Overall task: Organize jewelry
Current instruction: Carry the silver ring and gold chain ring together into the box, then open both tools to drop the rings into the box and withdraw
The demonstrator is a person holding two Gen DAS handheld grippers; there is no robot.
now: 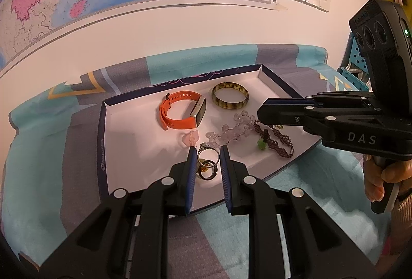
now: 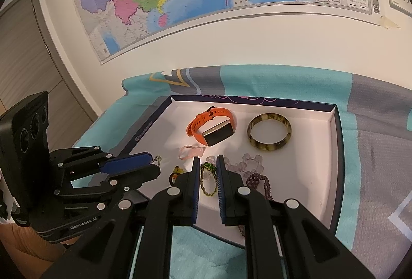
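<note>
Tray point(image 1: 103, 150): white-lined box lid on the patterned cloth point(image 1: 64, 176); all jewelry inside.
Silver ring point(image 1: 208, 152): near front edge of tray, stone point(image 1: 203, 145) at its far left; standing roughly on edge between the blue pads, just beyond their tips.
Left gripper point(image 1: 207, 150): jaws spread, bracketing the silver ring, no firm pinch visible; dark ring point(image 1: 208, 167) and amber piece lower in the same gap.
Right gripper point(image 2: 208, 160): jaws spread, thin green chain point(image 2: 208, 182) between the pads, long axis running toward the camera; contact not discernible.
Nearer hand: left for the rings, right for the chain.
Likely next move: closing left jaws across the ring's band.
Far items: orange watch point(image 1: 180, 111), mottled bangle point(image 1: 230, 98), well apart.
</note>
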